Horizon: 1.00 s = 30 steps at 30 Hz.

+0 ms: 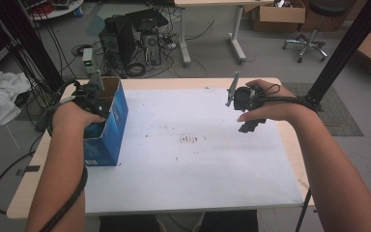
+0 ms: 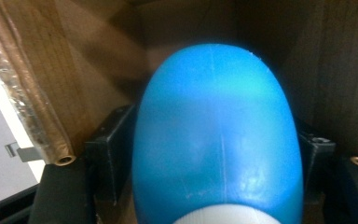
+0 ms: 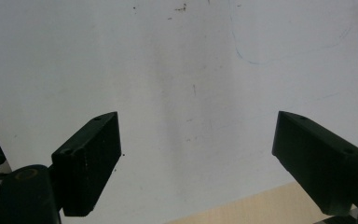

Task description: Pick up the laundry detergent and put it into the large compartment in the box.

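Blue rounded object [image 2: 216, 135] — smooth, egg-shaped plastic with a faint seam down its middle and a white part at its near end — sits between the left gripper's [image 1: 92, 96] two black jaws, which pinch it from either side. What it is exactly, I cannot tell. It lies down inside the open blue carton [image 1: 107, 130] at the left edge of the table [image 1: 270, 84]; brown cardboard walls close in around it in the left gripper view.

The right gripper [image 3: 196, 158] hangs over the right half of the white sheet [image 1: 193, 164] that covers the table, its jaws spread wide with nothing between them.

My judgement of the risks: the curved, slick shell could squirt out of the flat jaws if the squeeze falls off centre, and it would drop back into the carton. The carton stands free and is tall and narrow — a sideways tug by the hand inside could tip it or drag it off the near edge, since nothing braces it.

Count: one blue object, one carton, one sheet, two grippers.
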Each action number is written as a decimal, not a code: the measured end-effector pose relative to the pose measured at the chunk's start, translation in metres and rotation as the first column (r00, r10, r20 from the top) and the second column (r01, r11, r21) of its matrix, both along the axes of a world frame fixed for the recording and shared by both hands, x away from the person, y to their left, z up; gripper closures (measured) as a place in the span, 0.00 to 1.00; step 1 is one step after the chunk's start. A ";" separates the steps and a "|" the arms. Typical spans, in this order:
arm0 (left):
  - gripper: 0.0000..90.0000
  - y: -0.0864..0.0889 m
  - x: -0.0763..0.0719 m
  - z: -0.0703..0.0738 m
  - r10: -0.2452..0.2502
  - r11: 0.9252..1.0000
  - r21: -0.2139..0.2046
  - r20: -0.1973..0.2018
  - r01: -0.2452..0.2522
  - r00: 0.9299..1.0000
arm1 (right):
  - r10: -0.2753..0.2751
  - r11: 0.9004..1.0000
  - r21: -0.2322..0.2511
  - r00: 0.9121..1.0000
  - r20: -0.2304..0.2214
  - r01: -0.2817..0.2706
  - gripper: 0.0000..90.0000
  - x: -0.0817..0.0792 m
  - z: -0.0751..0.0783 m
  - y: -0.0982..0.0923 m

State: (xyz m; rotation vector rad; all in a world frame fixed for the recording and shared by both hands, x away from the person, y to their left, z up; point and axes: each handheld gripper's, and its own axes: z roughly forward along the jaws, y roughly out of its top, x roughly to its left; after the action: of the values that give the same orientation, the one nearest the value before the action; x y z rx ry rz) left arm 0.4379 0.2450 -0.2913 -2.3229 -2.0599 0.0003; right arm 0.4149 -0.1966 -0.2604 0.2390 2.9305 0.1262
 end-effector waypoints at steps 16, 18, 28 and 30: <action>0.31 -0.003 -0.003 0.014 0.007 1.000 0.025 0.006 -0.008 1.000 | 0.002 1.000 0.007 1.000 0.001 -0.002 0.17 0.000 0.000 -0.003; 0.31 -0.003 -0.004 0.017 0.006 1.000 0.029 0.010 -0.007 1.000 | 0.002 1.000 0.012 1.000 0.002 -0.002 0.17 0.000 0.000 -0.003; 0.27 -0.007 -0.010 0.044 -0.001 0.998 0.060 0.019 0.000 1.000 | 0.000 1.000 0.017 1.000 0.006 0.000 0.17 -0.001 0.002 -0.004; 0.27 -0.008 -0.011 0.049 -0.011 0.998 0.066 0.028 0.010 1.000 | 0.001 1.000 0.021 1.000 0.007 -0.001 0.17 -0.001 0.002 -0.004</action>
State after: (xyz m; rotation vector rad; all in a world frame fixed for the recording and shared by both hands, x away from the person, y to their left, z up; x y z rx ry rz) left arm 0.4273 0.2369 -0.2421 -2.3087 -2.0282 -0.1001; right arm 0.4142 -0.2001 -0.2587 0.2396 2.9235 0.1580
